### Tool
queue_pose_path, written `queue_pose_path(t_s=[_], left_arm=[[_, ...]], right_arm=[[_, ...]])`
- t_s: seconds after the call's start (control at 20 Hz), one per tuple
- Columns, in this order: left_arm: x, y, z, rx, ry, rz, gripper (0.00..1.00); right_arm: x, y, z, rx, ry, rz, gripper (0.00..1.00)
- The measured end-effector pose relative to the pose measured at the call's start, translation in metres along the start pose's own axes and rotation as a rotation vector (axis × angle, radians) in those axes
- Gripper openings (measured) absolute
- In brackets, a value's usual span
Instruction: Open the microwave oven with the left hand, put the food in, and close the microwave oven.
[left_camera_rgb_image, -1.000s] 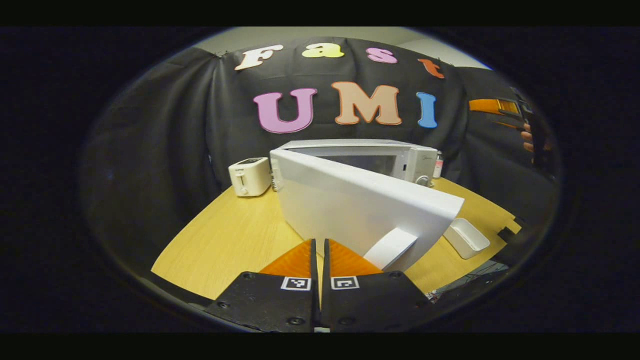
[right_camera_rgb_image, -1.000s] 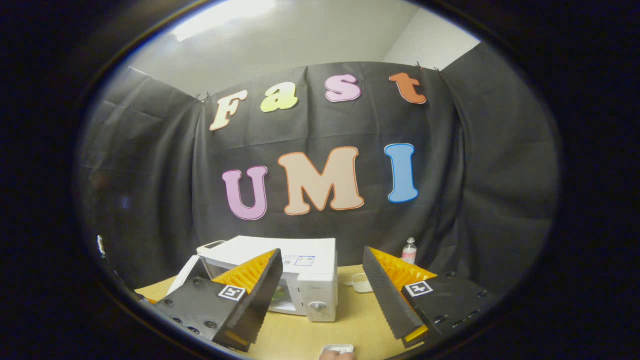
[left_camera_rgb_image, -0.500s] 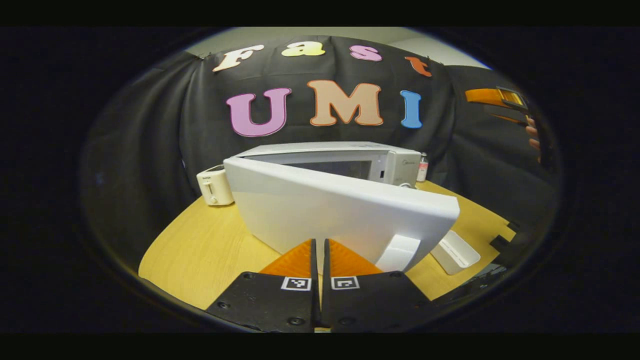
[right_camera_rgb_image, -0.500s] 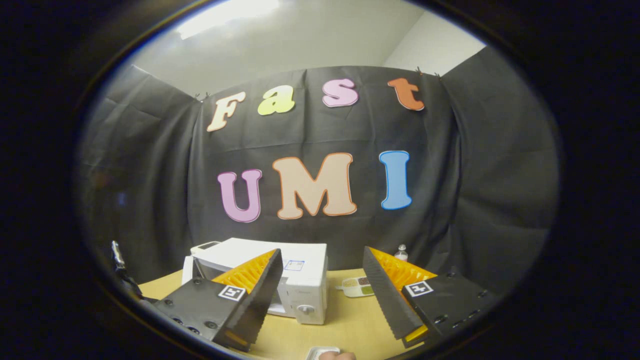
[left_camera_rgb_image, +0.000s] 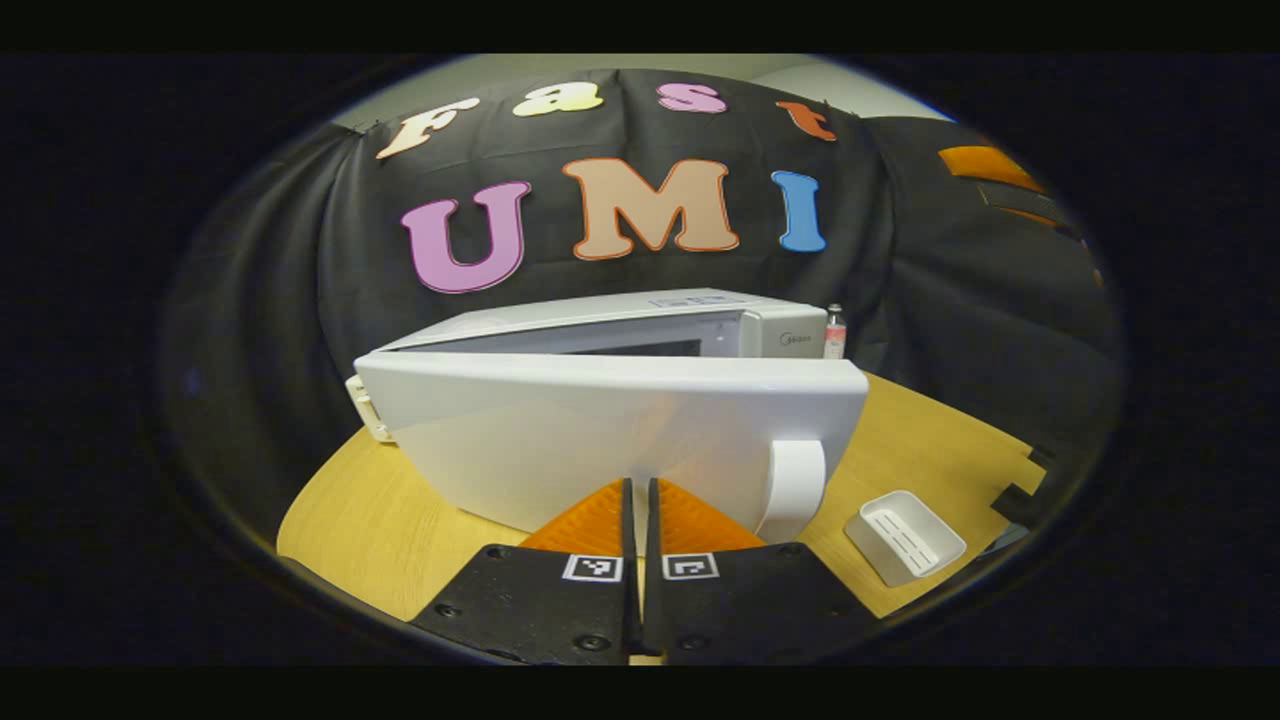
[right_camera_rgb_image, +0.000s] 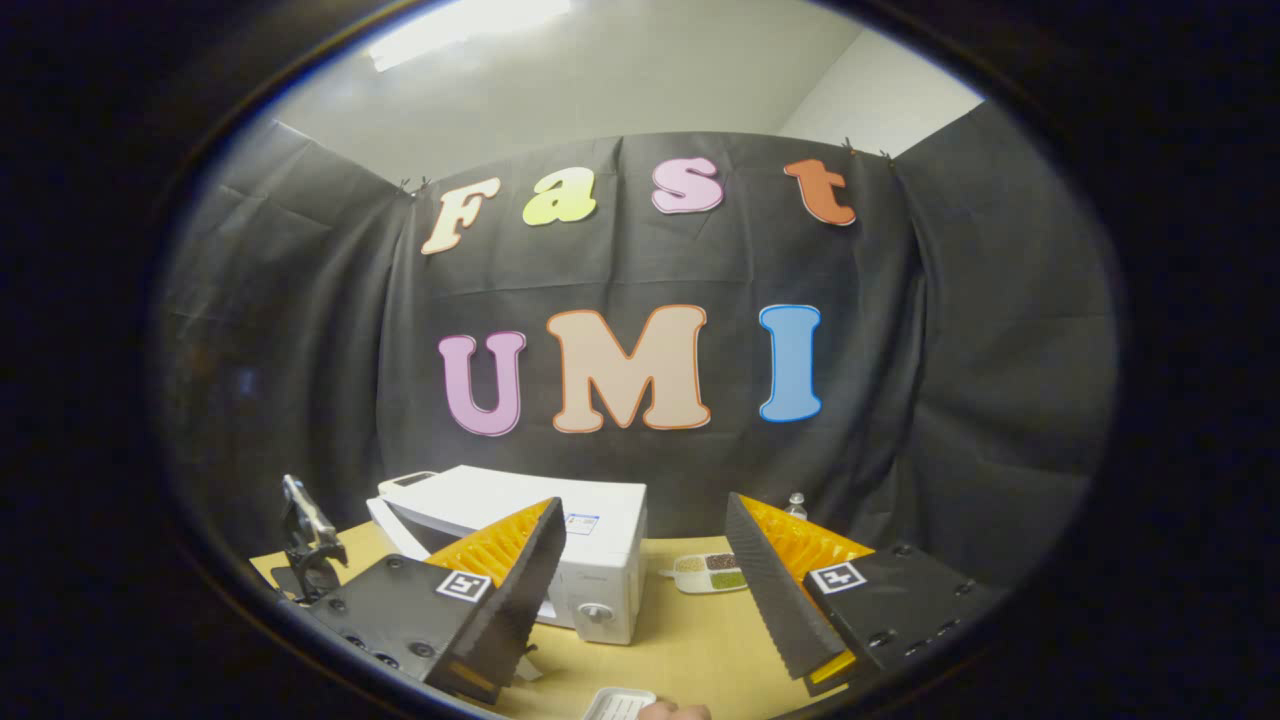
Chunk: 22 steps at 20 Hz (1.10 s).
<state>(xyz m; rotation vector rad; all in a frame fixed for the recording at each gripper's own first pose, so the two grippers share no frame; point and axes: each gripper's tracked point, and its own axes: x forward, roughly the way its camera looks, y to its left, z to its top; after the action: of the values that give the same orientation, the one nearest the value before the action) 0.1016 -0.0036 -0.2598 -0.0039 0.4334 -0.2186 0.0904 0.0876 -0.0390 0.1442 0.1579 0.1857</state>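
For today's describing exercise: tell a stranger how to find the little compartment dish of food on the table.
Start at the white microwave on the wooden table. Just to its right in the right gripper view, near the black backdrop, lies the food dish. Unlike the plain white tray nearby, it holds patches of green, brown and pale food.

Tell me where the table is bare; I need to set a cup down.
Bare wood lies between the microwave and the food tray, and left of the open door. It is crowded right of the door handle, by the white dish.
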Motion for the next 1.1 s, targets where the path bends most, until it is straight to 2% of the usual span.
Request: queue_pose_path(t_s=[0.4,0.6,1.1], left_arm=[[0.05,-0.017,0.023,-0.027,0.001,-0.018,0.01],[0.068,-0.014,0.029,0.001,-0.004,-0.001,0.02],[0.086,-0.019,0.025,0.001,0.021,0.004,0.01]], right_arm=[[0.009,-0.014,-0.003,-0.037,0.01,0.004,0.92],[0.012,-0.017,-0.004,-0.043,0.011,0.004,0.92],[0.015,-0.017,-0.009,-0.061,0.021,-0.002,0.94]])
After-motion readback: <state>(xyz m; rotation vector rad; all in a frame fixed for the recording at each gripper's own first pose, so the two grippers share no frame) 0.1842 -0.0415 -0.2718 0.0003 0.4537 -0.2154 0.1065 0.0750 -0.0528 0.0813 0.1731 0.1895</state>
